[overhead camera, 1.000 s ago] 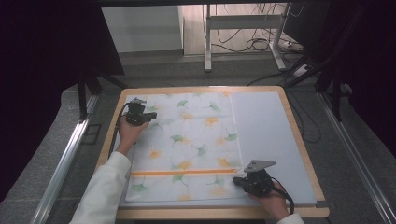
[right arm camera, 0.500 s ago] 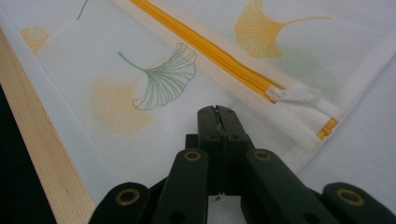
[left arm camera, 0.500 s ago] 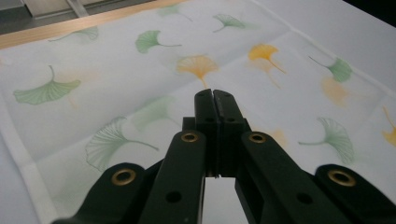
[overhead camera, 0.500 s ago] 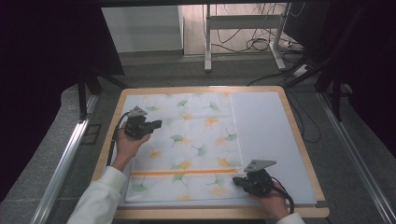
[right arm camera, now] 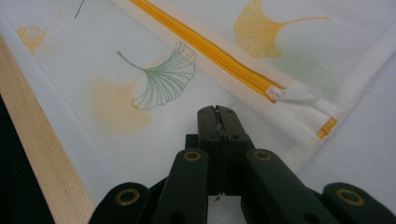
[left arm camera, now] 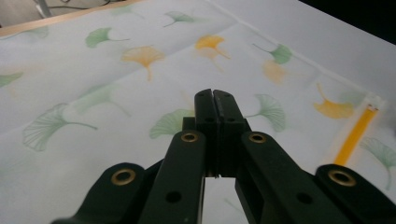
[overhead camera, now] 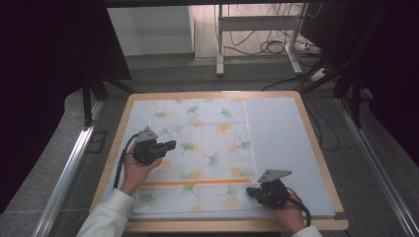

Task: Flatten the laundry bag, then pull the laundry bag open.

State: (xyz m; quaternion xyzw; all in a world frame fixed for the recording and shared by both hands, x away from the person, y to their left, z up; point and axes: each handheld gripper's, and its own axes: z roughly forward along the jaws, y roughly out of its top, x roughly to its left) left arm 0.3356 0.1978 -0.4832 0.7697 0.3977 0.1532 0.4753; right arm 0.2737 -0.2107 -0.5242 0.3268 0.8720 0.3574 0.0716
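Note:
A white mesh bag (overhead camera: 202, 148) printed with green and orange ginkgo leaves lies flat on the table. An orange zipper (overhead camera: 197, 182) runs across its near part, and its white pull tab (right arm camera: 299, 94) lies at the right end. My left gripper (overhead camera: 168, 145) hovers over the bag's left side and points right, jaws shut with nothing between them (left arm camera: 214, 95). My right gripper (overhead camera: 249, 191) is at the bag's near right corner, just below the zipper's end, and points left. Its jaws (right arm camera: 216, 112) are shut just over the mesh.
The bag rests on a white mat (overhead camera: 281, 138) covering a wooden-rimmed table (overhead camera: 312, 133). The mat's right third is bare. Beyond the table are a grey floor, metal rails (overhead camera: 69, 168), desk legs and cables (overhead camera: 276, 47).
My left gripper has drawn back from the bag's far left corner toward the person, to the middle of the left side. The right gripper has stayed where it was.

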